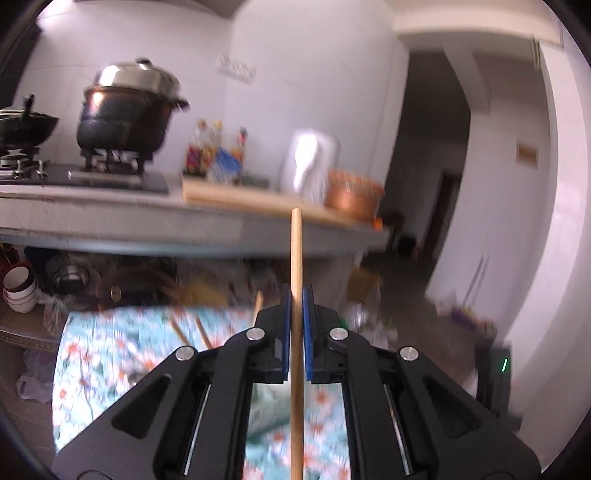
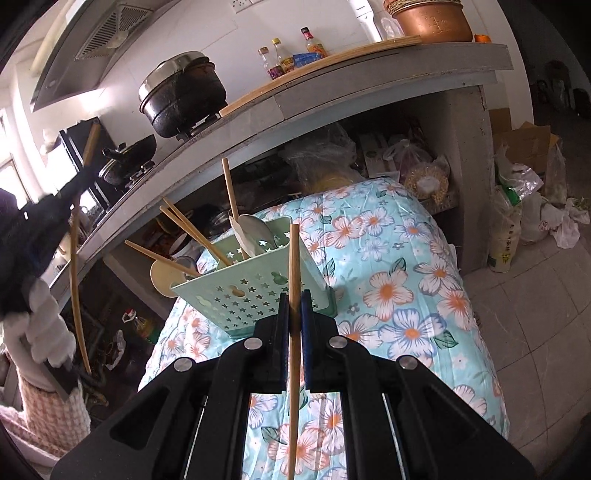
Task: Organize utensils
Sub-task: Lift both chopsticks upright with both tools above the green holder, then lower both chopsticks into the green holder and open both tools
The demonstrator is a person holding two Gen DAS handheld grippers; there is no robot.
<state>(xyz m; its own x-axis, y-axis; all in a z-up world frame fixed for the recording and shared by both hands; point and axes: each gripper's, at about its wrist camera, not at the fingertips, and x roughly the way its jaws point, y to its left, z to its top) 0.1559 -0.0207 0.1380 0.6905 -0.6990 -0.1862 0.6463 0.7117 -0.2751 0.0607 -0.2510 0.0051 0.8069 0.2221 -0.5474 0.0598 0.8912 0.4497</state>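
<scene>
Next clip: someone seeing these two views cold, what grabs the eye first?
Each gripper, left and right, pinches a single wooden chopstick dead centre. Behind the right one, a pale green holder bristling with chopsticks and spoons stands on a floral cloth.

Lidded black pot (image 2: 183, 92) on stove; sauce bottles (image 2: 288, 55), copper bowl (image 2: 430, 18) on counter; floral cloth (image 2: 388, 258) below.

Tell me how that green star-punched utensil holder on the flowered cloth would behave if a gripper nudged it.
The green utensil holder looks like thin perforated plastic, so probably light and easy to slide. It already sits tilted on the soft flowered cloth, so it may tip. The chopsticks and spoon leaning out of its top could raise its balance point and spill.
</scene>
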